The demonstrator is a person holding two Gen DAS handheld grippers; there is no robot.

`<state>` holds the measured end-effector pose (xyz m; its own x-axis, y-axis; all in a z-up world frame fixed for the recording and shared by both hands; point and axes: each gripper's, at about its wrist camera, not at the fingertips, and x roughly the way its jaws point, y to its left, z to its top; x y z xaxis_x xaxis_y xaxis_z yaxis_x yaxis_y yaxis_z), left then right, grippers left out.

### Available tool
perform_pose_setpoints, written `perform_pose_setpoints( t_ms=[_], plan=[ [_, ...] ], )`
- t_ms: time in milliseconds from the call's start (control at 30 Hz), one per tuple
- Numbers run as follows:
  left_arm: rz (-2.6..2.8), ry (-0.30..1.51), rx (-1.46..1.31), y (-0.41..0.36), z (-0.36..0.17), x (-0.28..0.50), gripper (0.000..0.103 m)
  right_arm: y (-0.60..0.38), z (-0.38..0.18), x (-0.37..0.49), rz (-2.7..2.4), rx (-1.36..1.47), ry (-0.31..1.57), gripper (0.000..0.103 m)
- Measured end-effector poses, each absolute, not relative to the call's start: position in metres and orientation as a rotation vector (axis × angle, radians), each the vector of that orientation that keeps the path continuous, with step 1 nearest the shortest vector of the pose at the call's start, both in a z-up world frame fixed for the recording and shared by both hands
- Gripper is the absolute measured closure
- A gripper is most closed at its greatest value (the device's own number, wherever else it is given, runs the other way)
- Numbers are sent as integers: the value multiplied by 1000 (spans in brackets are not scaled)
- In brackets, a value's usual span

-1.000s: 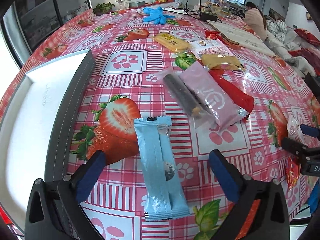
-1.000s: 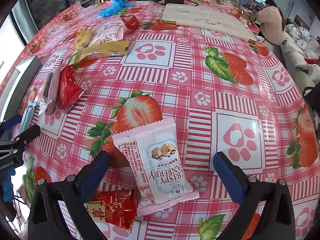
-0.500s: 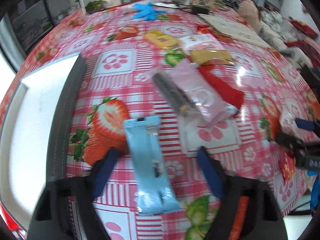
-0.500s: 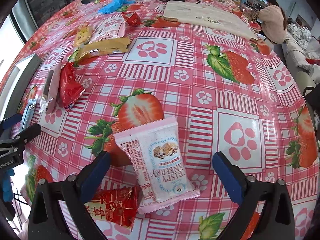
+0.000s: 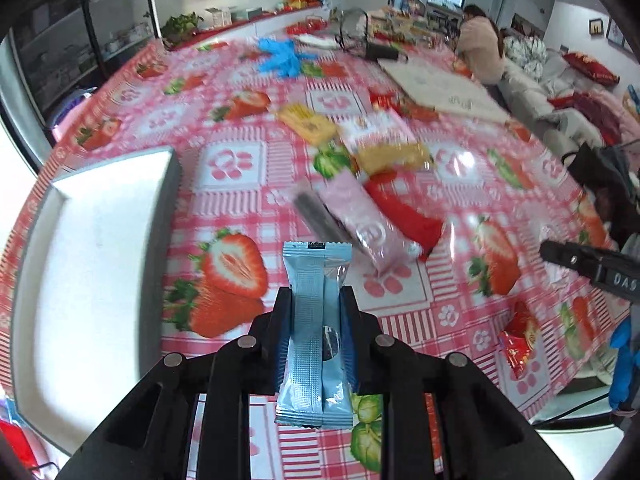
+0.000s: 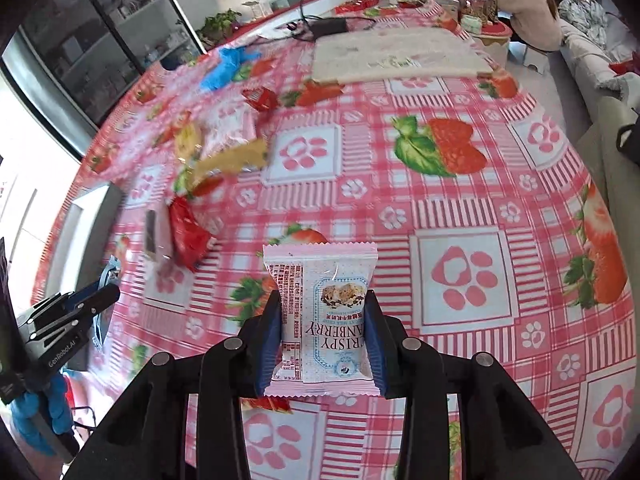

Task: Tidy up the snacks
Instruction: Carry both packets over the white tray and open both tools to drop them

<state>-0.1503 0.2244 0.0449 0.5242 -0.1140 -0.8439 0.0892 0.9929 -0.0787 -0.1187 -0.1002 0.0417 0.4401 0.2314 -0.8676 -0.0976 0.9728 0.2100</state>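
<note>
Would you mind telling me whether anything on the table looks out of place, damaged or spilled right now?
Nothing looks damaged or spilled. The left gripper holds a blue snack bar and the right gripper a pink cranberry packet, both intact. The remaining snacks lie in a loose, overlapping heap outside the white tray, simply unsorted.

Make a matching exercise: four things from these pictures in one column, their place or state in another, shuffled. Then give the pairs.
Things:
1. blue packet
2. cranberry packet
3. white tray
4. blue gloves

Places or states:
A. far end of the table, loose
B. clamped in the right gripper
C. at the table's left edge, nothing visible in it
D. clamped in the left gripper

Pairs: 1-D, 2-B, 3-C, 4-A
</note>
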Motion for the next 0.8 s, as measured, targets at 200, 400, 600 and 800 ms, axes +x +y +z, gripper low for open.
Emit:
perform_pose_setpoints(
  t_ms=[200, 400, 600, 800],
  plan=[
    [-92, 986, -91, 262, 71, -159, 78, -58, 57, -119, 314, 105, 1079, 64],
    [9, 958, -128, 320, 82, -172, 78, 22, 72, -114, 475, 37, 1067, 63],
    [128, 963, -132, 376, 73, -183, 78, 114, 84, -107, 631, -39, 1063, 63],
    [184, 1012, -201, 418, 46, -188, 78, 197, 72, -101, 742, -102, 1107, 63]
  ],
)
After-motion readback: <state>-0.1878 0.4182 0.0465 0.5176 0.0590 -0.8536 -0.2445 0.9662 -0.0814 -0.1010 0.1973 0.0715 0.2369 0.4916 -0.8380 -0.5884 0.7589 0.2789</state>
